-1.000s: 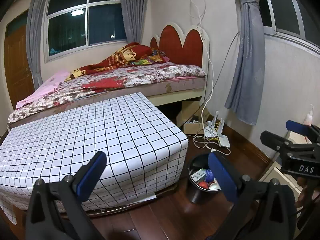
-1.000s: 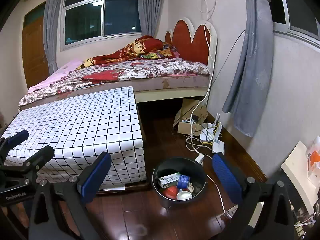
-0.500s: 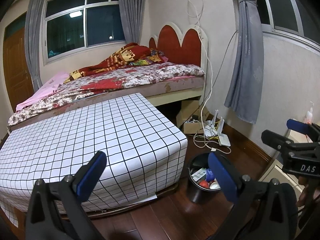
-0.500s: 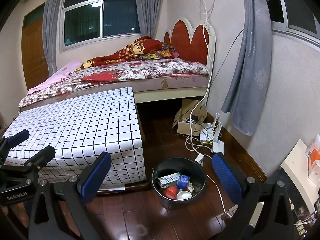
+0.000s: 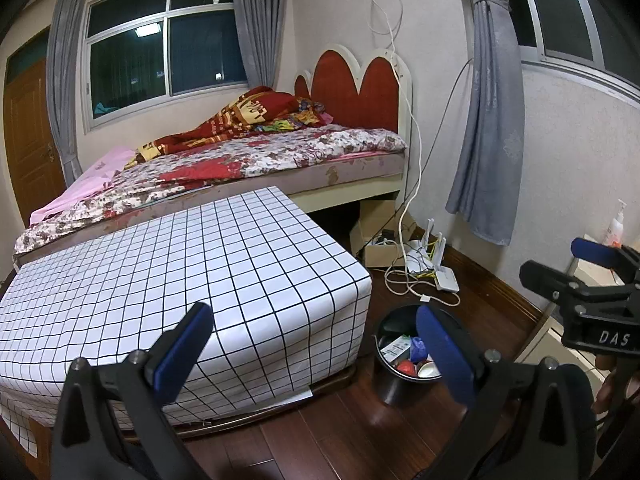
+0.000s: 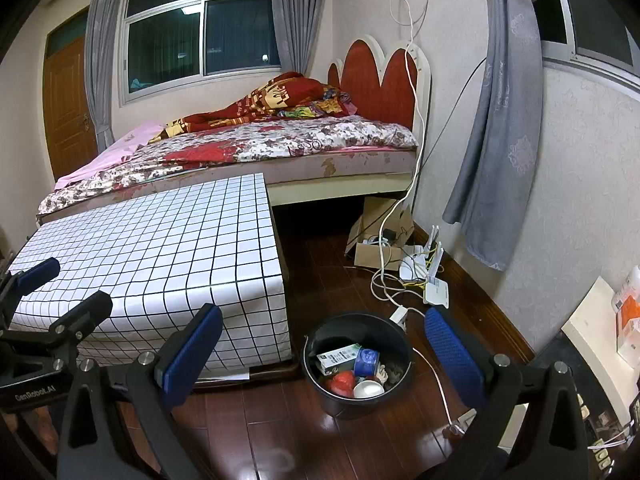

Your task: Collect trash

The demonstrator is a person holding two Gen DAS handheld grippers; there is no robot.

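Black and round, the plastic trash bucket (image 6: pixel 357 364) holding wrappers is seen on the floor between the wide-open, empty right gripper (image 6: pixel 320 346) fingers; the left gripper (image 5: pixel 312 344) is likewise spread wide and empty.

Your left tongs (image 5: pixel 312 344) and right tongs (image 6: pixel 324 348) are black with blue pads. Beyond the left tongs, the counter (image 5: pixel 180 264) wears a white cloth with a thin black grid. Between your right tongs sits a black bin (image 6: pixel 357 364) holding a red ball (image 6: pixel 341 381), a white cup (image 6: pixel 368 390) and a blue wrapper (image 6: pixel 366 358). The floor (image 6: pixel 280 428) is dark reddish wood. Farther off, the bed (image 6: pixel 256 144) shows red-and-white florals, a red headboard (image 6: pixel 378 80) and grey curtains (image 6: pixel 496 152).
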